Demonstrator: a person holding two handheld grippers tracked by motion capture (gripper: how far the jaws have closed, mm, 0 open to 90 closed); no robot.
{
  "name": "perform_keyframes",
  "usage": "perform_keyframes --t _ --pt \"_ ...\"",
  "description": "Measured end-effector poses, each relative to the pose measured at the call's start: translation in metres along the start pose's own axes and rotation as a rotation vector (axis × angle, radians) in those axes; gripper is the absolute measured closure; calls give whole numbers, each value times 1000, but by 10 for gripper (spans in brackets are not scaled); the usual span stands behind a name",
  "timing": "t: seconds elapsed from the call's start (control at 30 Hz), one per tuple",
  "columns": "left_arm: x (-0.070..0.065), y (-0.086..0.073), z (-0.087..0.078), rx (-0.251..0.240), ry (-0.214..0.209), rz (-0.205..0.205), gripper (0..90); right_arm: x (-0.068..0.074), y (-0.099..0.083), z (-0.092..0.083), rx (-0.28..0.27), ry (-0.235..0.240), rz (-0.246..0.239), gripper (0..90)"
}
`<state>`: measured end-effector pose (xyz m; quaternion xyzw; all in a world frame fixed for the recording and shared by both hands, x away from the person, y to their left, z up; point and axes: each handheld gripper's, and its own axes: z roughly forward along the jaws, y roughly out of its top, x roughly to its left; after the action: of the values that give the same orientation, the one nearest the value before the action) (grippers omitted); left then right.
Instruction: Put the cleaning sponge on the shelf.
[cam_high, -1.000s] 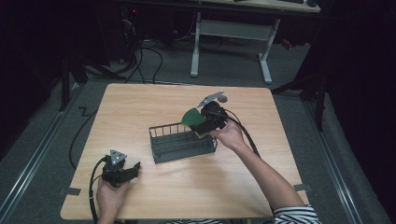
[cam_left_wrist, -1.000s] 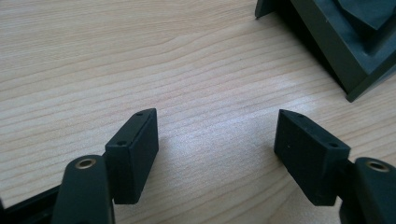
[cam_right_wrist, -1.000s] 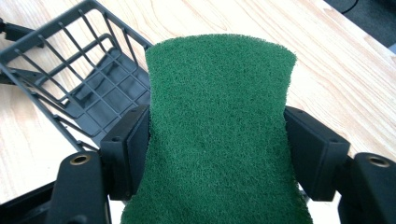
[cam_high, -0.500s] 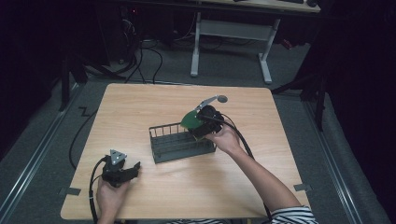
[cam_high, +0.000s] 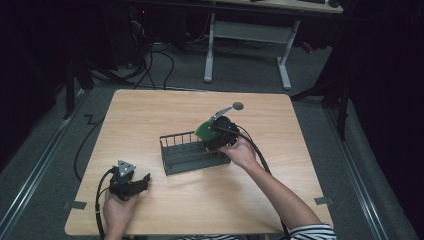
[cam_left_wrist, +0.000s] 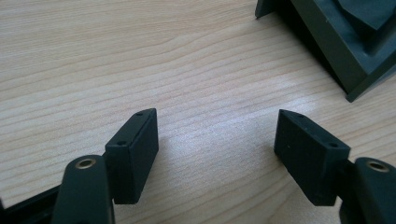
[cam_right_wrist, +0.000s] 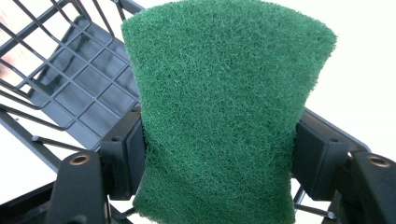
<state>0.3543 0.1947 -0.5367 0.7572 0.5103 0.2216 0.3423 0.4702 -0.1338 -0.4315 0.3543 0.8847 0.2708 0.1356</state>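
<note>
Your right gripper (cam_right_wrist: 219, 154) clamps a green scouring pad (cam_right_wrist: 224, 107) by its narrow waist, holding it over the right end of the wire rack (cam_high: 185, 157), likely ready to drop in. Your left gripper (cam_left_wrist: 217, 154) rests wide and empty on the table (cam_left_wrist: 140, 60).

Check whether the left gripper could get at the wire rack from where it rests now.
Probably yes. The left gripper sits open on the table, with bare wood between it and the wire rack. The right gripper pinches the green scouring pad over the rack's far end.
</note>
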Motion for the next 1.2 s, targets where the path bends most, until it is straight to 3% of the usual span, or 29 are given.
perform_keyframes --t 0.23,0.6,0.87,1.2 --pt "0 0 0 -2 0 -2 311 2 -3 8 51 -7 7 269" --pt "0 0 0 -2 0 -2 311 -2 -5 2 28 19 37 196" --pt "0 0 0 0 0 0 311 -4 -9 -12 -52 51 37 218" --pt "0 0 0 0 0 1 311 -11 -23 -27 -116 36 69 300"
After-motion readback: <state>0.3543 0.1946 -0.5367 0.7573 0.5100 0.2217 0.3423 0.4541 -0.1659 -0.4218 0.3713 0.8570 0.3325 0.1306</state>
